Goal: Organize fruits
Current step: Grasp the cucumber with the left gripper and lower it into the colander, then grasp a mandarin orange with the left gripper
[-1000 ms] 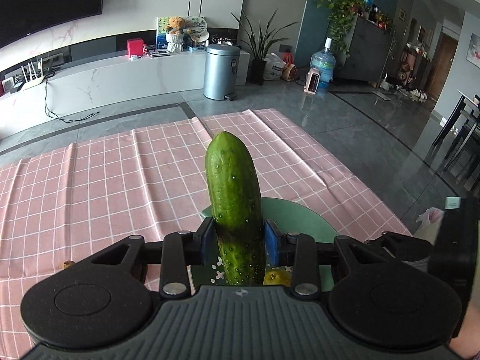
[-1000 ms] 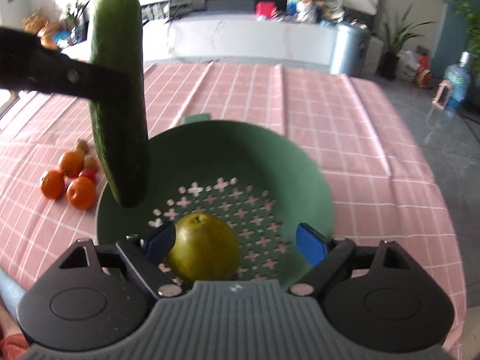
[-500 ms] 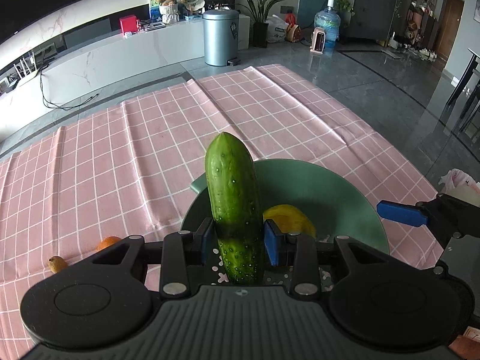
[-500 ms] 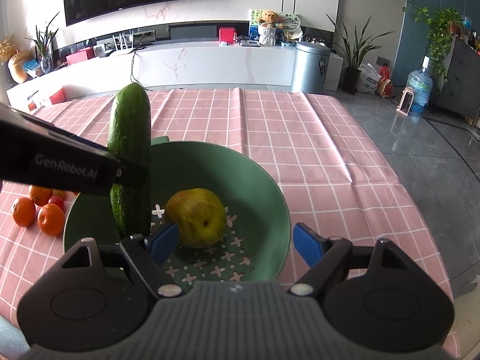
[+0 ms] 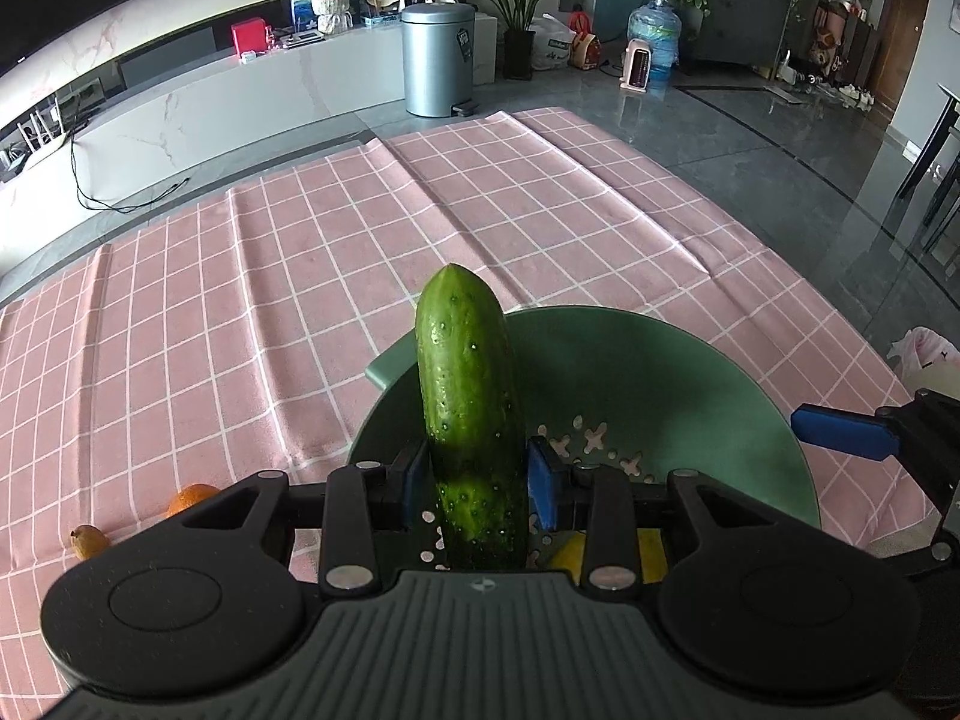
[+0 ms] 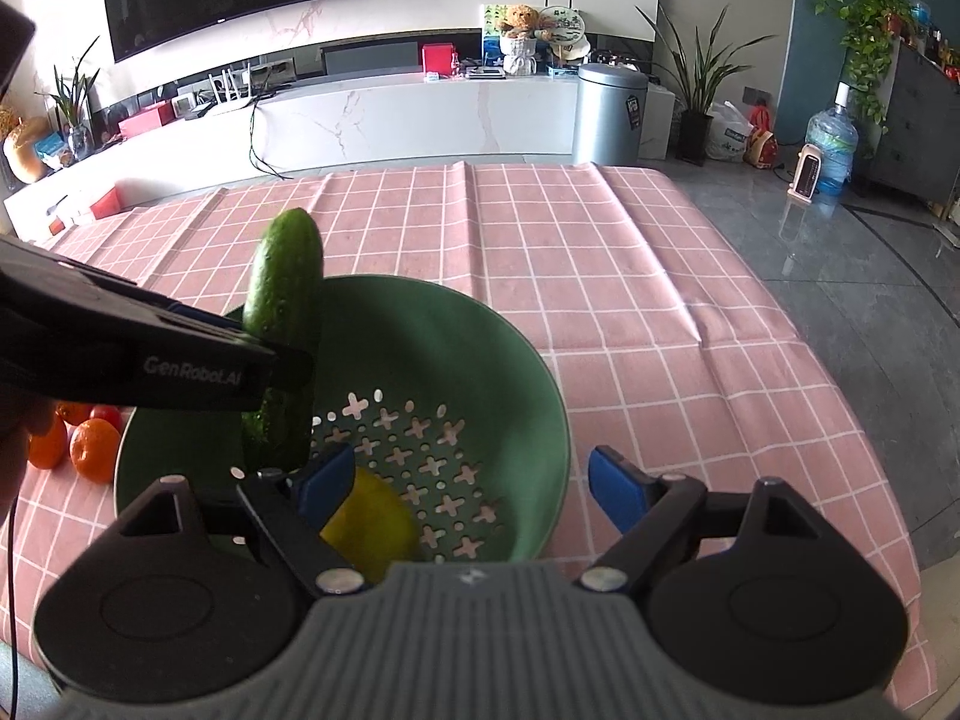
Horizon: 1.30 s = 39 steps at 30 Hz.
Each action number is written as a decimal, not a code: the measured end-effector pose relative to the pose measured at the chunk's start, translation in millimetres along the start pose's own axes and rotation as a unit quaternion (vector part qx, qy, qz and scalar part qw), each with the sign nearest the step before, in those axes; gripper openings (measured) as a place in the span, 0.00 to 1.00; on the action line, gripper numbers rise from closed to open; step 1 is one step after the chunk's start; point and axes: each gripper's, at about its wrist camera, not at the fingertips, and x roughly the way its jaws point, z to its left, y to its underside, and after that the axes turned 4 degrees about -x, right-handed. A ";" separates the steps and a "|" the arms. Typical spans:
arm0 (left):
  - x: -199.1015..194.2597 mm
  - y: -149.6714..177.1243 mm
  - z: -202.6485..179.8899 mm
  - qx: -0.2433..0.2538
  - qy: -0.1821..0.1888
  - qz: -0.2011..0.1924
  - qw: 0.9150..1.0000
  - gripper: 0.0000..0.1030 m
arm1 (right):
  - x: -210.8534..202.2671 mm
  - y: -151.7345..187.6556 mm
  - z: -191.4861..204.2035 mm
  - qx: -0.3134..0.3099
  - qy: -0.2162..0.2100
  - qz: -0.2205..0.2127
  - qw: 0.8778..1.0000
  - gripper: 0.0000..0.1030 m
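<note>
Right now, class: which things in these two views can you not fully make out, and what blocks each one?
- Yellow fruit: both views, mostly hidden behind the claw bodies.
- Cucumber lower end: left view, hidden by the left claw; whether it touches the green bowl is unclear.
- Oranges: right view, partly behind the left claw.

Bumpy green cucumber (image 5: 471,414) upright over green colander (image 5: 690,384) (yellow fruit (image 6: 372,525) inside)

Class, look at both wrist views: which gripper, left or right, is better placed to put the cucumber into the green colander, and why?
Left. The left gripper is shut on the cucumber, held upright over the green colander. The right gripper is open and empty near the yellow fruit.
</note>
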 end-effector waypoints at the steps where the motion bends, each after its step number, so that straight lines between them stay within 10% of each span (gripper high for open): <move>1: 2.1 -1.2 -0.2 0.000 0.001 0.001 1.000 0.38 | 0.4 0.0 -0.1 0.000 0.000 0.001 1.000 0.81; 16: -36.6 9.2 2.5 0.013 0.038 -0.010 0.999 0.44 | -11.8 -5.9 6.9 0.000 0.020 -0.007 1.000 0.81; 39: -155.5 96.2 98.8 -0.047 -0.033 -0.048 0.997 0.57 | -93.3 28.1 99.6 0.051 -0.003 -0.042 0.998 0.87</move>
